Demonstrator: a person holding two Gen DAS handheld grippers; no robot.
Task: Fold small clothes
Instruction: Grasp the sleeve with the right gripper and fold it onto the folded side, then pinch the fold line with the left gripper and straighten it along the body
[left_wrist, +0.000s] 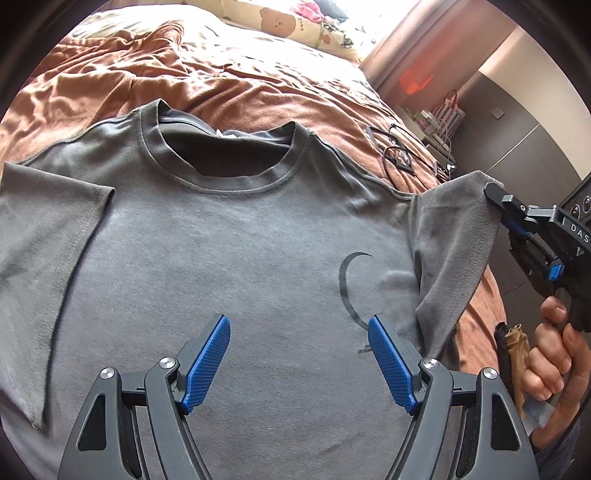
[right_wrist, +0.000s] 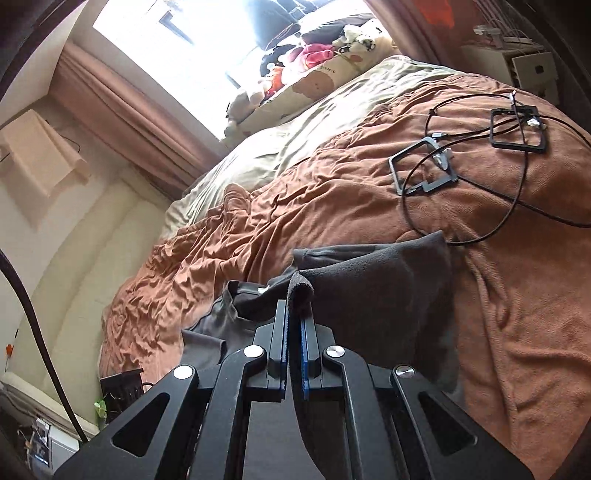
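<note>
T-shirt (left_wrist: 229, 243): lying flat, face up, on bed (left_wrist: 236, 92), collar far. Right gripper (right_wrist: 293, 325): jaws pinching right sleeve (left_wrist: 454, 236), we are lifting it, likely to fold inward over chest. Left gripper (left_wrist: 299, 354): jaws spread, empty, we are hovering it over near chest. Cables (right_wrist: 480, 155): lying far right, apart.

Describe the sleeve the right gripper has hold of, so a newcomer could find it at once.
On the brown bedspread lies a grey T-shirt, front up, neck opening toward the pillows. Its sleeve nearest the black cables is the one: unlike the other sleeve, lying flat, it is lifted off the bed, pinched at its edge by the right gripper.
</note>
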